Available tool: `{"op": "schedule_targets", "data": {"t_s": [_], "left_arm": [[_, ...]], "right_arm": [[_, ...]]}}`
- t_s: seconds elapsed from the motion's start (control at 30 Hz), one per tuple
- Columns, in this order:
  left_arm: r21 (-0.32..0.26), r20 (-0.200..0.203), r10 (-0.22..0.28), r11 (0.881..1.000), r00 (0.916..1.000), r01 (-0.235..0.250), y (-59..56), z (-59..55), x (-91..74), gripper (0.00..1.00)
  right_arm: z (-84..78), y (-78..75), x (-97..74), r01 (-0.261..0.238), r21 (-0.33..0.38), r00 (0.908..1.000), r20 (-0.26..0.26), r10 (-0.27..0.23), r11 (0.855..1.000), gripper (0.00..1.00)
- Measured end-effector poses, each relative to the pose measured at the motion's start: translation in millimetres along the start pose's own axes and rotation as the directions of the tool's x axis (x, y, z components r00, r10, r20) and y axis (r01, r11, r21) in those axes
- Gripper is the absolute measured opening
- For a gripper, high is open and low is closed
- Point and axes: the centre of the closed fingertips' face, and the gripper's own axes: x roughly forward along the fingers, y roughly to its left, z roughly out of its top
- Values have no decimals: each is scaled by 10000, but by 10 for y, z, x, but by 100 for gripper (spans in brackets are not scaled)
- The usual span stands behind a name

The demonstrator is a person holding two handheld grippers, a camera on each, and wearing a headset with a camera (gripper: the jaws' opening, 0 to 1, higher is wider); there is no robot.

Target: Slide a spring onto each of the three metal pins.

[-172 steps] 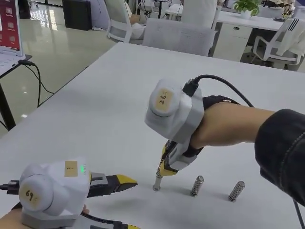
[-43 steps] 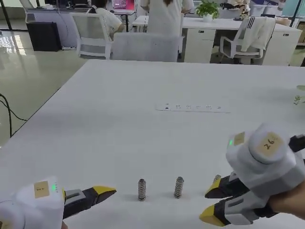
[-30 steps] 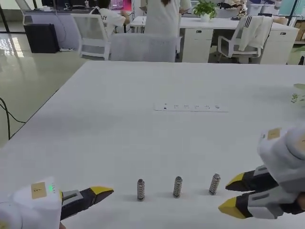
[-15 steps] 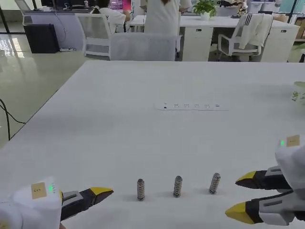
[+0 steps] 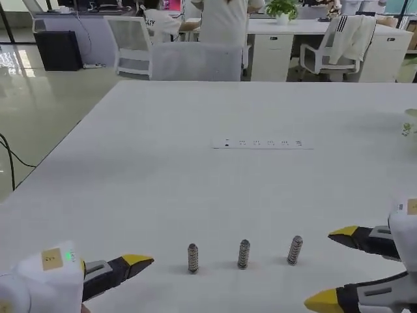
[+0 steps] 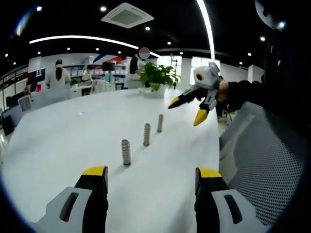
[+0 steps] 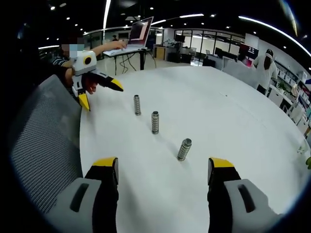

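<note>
Three metal pins stand in a row near the front of the white table point(image 5: 195, 182), each with a spring around it: left spring point(image 5: 193, 258), middle spring point(image 5: 244, 253), right spring point(image 5: 295, 250). My right gripper point(image 5: 331, 266) hovers to the right of the row, open and holding nothing; its own view has the nearest spring point(image 7: 184, 149) ahead of the right gripper point(image 7: 164, 162). My left gripper point(image 6: 151, 171) is open and holds nothing, left of the row, with one yellow-tipped finger point(image 5: 130, 263) showing in the head view. The springs point(image 6: 146, 134) line up beyond it.
A white power strip point(image 5: 262, 143) lies mid-table. Office chairs point(image 5: 195, 62) stand along the far edge, desks and people behind them. A mesh chair point(image 7: 39, 145) sits at the near edge. A potted plant point(image 6: 155, 77) stands at the table's end.
The right gripper has left the left pin, where it held a spring, and drawn back right and down. All three pins now carry springs. The left gripper has barely moved.
</note>
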Motion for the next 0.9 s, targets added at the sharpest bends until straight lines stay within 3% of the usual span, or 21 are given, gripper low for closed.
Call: {"op": "schedule_targets", "data": {"t_s": [0.47, 0.57, 0.9], "left_arm": [[-332, 84, 135, 9994, 9999, -133, 15, 7, -6, 72], [-446, 178, 165, 9989, 9997, -157, 19, 21, -10, 73], [-601, 311, 254, 9979, 9992, -235, 23, 34, -19, 75]], "right_arm": [[-23, 53, 79, -4, 184, 9983, 580, -6, 9998, 92], [43, 47, 78, 171, 378, 9935, 1117, -212, 9991, 93], [54, 52, 80, 431, 580, 9839, 1706, -524, 9974, 95]]}}
